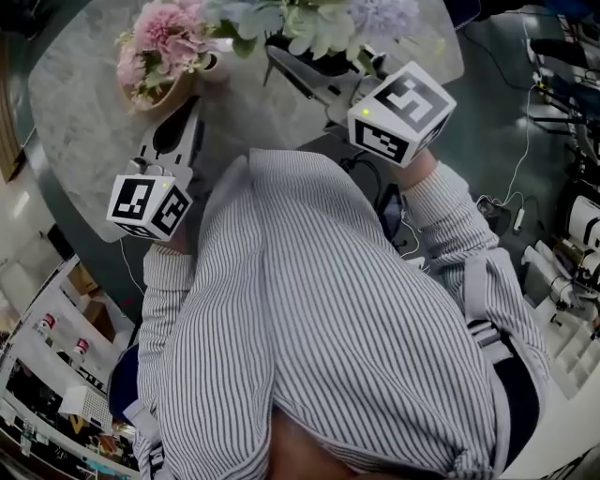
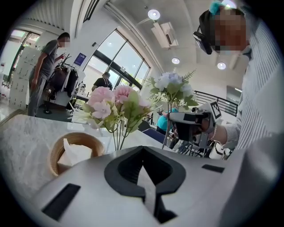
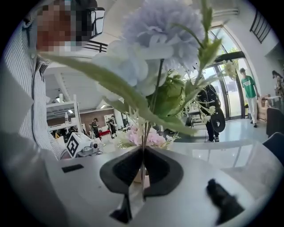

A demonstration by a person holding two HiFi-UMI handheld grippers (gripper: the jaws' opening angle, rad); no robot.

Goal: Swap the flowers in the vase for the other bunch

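My right gripper (image 1: 276, 51) (image 3: 143, 155) is shut on the thin stems of the pale blue and white bunch (image 1: 323, 23) (image 3: 159, 40), which rises straight up out of the jaws. The same bunch (image 2: 173, 86) shows in the left gripper view, held off the table by the right gripper (image 2: 188, 124). The pink bunch (image 1: 164, 37) (image 2: 113, 104) (image 3: 146, 137) stands upright on the marble table (image 1: 84, 112); whatever holds its stems is hidden. My left gripper (image 1: 193, 103) (image 2: 144, 162) is shut on nothing, just short of the pink bunch.
A round wicker basket (image 1: 155, 94) (image 2: 73, 153) with white tissue sits beside the pink bunch. The person's striped shirt (image 1: 328, 319) fills the lower head view. Several people stand far off (image 2: 46, 71) (image 3: 248, 95). Cables and equipment lie on the floor at right (image 1: 562, 262).
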